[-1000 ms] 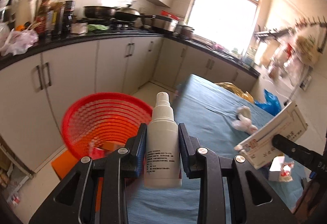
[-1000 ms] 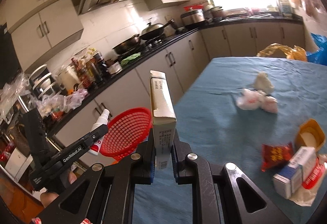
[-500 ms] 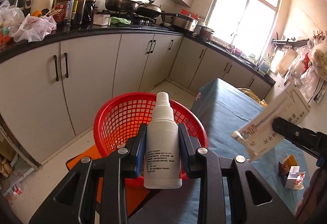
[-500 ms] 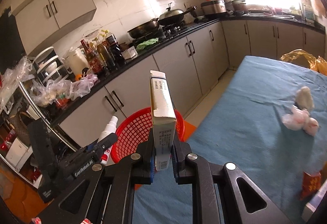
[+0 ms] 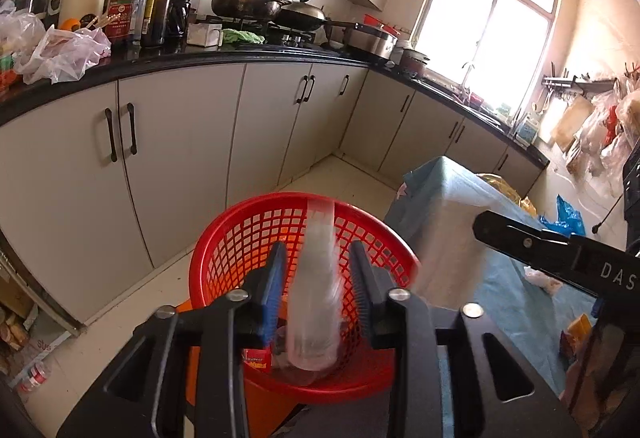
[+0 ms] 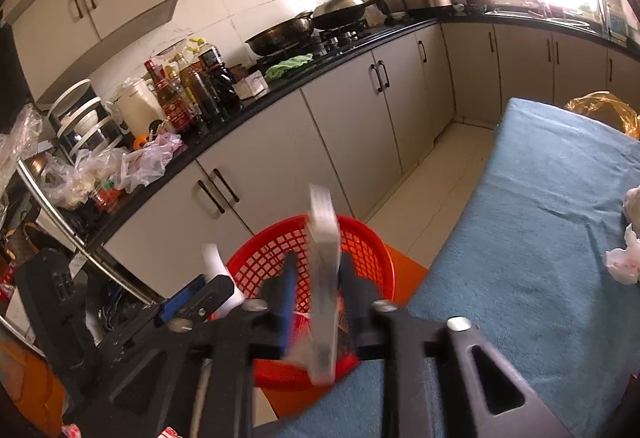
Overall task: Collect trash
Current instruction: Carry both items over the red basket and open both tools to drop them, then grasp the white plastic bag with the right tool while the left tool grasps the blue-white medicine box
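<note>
A red mesh basket stands on the floor beside the table. My left gripper hovers over it with its jaws opening. The white spray bottle is a blur between the pads, with gaps on both sides. My right gripper is also above the basket, its jaws opening too. The white carton is blurred between them and no longer pinched. In the right wrist view the left gripper and the bottle show at lower left. The left wrist view shows the carton as a pale smear.
A red wrapper lies in the basket, which sits on something orange. The table with a blue cloth carries crumpled white paper and a yellow bag. Grey cabinets run behind.
Both grippers have swung from over the table to above the red basket. Their jaws have parted, and the bottle and carton, held firmly before, now blur as they slip down.
</note>
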